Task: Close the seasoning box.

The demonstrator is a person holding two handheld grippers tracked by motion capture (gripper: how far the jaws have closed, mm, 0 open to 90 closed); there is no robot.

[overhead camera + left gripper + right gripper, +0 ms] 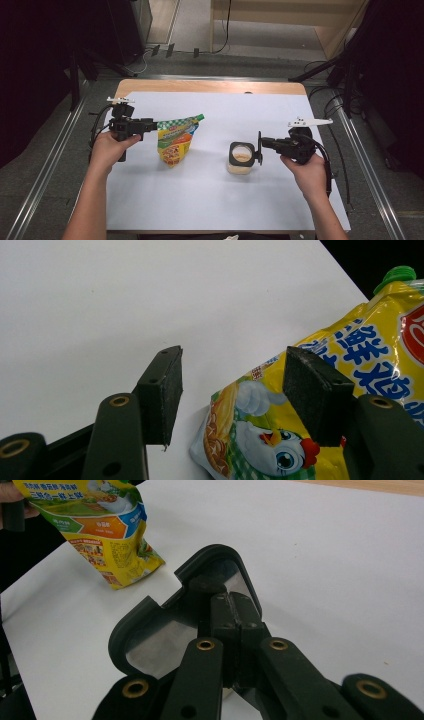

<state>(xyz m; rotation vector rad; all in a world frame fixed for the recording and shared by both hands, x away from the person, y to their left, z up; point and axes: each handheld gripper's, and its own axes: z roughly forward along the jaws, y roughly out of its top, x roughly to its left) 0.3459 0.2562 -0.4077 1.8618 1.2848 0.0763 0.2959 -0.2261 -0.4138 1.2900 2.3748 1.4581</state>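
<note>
White sheet (200,195) over wooden table (210,87)

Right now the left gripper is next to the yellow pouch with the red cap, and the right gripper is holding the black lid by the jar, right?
Nearly. The cap on the yellow printed plastic pouch is green, not red; the left gripper view shows it at the pouch's top corner. The rest holds: the left gripper is beside the pouch, and the right gripper holds the black clear-windowed lid by the small open jar.
</note>
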